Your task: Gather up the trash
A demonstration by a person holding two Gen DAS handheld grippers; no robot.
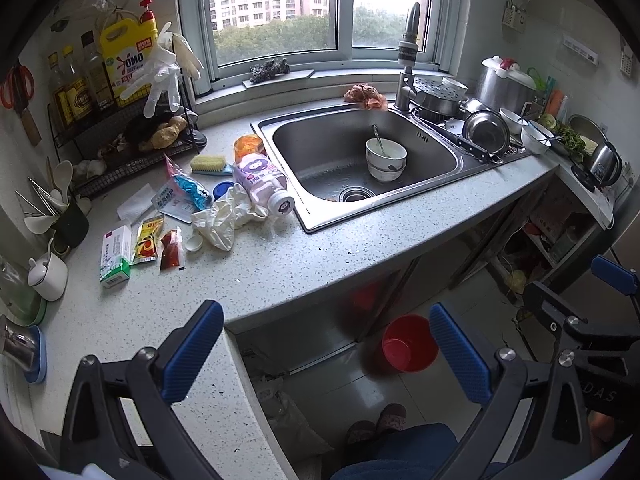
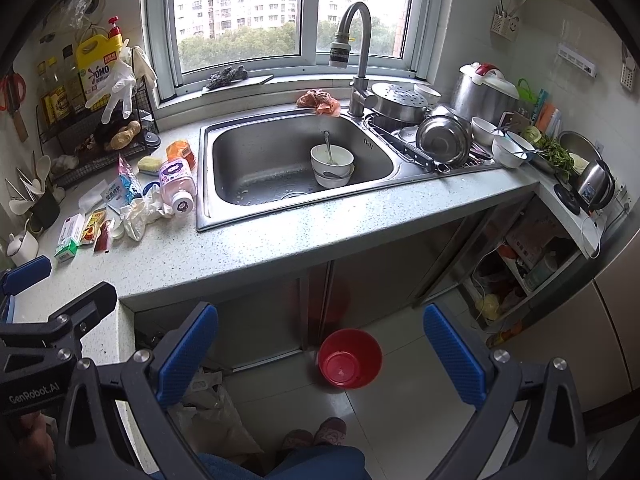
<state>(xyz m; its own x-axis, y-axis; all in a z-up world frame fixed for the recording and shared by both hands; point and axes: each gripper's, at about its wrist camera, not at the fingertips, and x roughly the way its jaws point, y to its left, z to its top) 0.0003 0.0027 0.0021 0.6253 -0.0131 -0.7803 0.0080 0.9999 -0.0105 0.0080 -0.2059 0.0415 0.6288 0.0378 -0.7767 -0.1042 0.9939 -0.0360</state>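
While both tools [image 1: 326, 354] [image 2: 320, 354] gape empty, one red bucket [image 2: 349, 358] stands below.

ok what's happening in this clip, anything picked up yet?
Nothing yet. A person holds both grippers back from the speckled counter, fingers open and empty: left gripper, right gripper. The trash lies left of the steel sink: a pink plastic bottle on its side, crumpled white gloves, sauce sachets. A red bucket stands on the floor below.
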